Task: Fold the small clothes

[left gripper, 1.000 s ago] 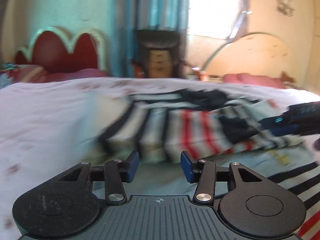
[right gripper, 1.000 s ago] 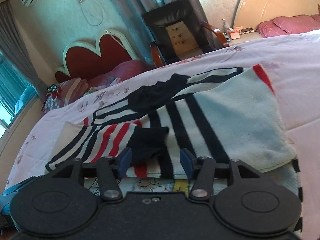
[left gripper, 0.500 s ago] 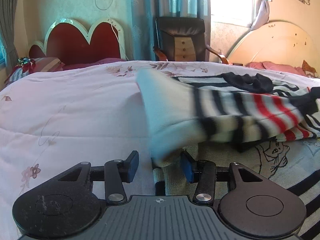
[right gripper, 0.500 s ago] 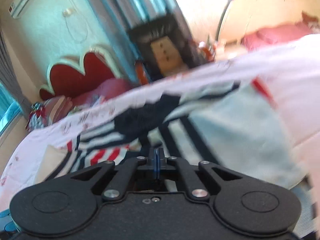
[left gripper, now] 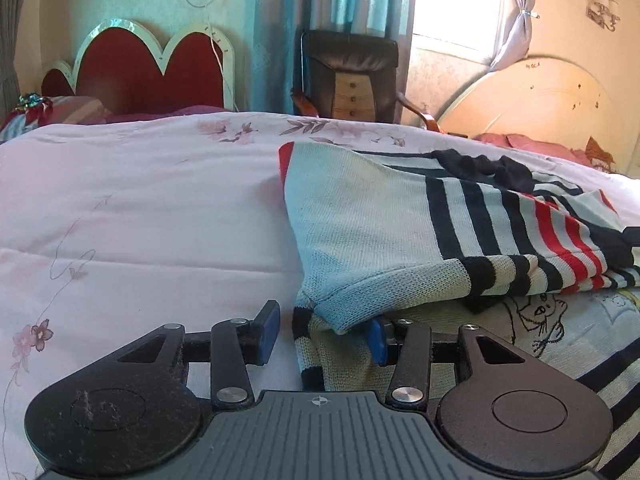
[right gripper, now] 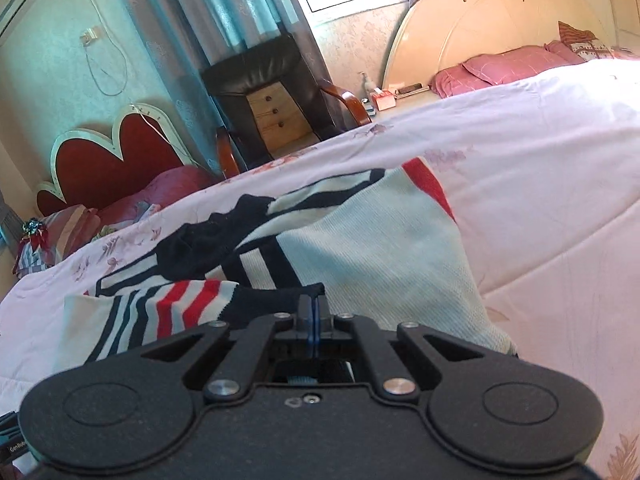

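Note:
A knit sweater (left gripper: 380,232) in pale blue with navy and red stripes lies folded on the pink quilt (left gripper: 140,220). In the left wrist view my left gripper (left gripper: 323,336) stands open, and the sweater's near hem corner (left gripper: 344,312) hangs between its blue pads, against the right one. In the right wrist view the sweater (right gripper: 380,256) fills the middle, its striped sleeve (right gripper: 180,304) ending in a navy cuff (right gripper: 276,300). My right gripper (right gripper: 314,308) is shut, its pads pinched on the cuff's edge.
A pale garment with a cartoon print (left gripper: 560,328) lies under the sweater at the right. Behind the bed stand a dark armchair (left gripper: 348,68), a red heart-shaped headboard (left gripper: 132,68) and a cream headboard (right gripper: 500,28) with pink pillows (right gripper: 508,64).
My right gripper has shut; the navy cuff lay between its open fingers before. My left gripper has swung left to the sweater's near corner, its jaws unchanged.

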`<state>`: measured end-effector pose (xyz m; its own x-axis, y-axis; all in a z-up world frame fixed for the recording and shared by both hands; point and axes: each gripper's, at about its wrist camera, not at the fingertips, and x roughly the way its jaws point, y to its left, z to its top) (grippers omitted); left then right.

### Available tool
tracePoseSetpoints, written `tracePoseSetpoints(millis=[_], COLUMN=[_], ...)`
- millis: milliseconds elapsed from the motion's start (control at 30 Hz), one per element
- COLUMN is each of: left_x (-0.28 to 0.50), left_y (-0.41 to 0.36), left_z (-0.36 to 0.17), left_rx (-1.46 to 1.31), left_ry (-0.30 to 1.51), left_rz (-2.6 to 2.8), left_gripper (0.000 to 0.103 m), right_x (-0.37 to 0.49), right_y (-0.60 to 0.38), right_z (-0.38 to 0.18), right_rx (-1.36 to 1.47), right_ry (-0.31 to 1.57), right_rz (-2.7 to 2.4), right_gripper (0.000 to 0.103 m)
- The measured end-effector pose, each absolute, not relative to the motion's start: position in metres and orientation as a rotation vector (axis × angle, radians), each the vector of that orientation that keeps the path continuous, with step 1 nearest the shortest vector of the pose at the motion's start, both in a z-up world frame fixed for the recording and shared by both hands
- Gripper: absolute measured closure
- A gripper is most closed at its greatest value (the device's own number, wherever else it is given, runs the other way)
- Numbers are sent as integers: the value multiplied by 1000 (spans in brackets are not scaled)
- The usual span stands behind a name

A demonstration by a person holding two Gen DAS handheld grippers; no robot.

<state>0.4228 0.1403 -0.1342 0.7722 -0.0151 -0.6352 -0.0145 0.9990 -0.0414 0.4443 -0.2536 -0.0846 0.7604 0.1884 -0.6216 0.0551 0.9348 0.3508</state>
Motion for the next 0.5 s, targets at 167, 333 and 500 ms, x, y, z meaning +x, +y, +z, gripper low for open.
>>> tracePoseSetpoints(millis=[167,333,500], left_x=[422,423,426], left_y=[140,141,140], left_z=[-136,-136,-136], left_rx=[-44,-46,-39], left_ry=[683,684,698], left_rz=[-10,-7,-7], left_gripper=[57,57,57], right_x=[446,454,434], right_y=[-256,-250,-246], right_z=[-87,-99,-80], right_rx=[392,387,309], right_ry=[741,777,703], right_rz=[80,109,107], right_gripper=[85,85,100])
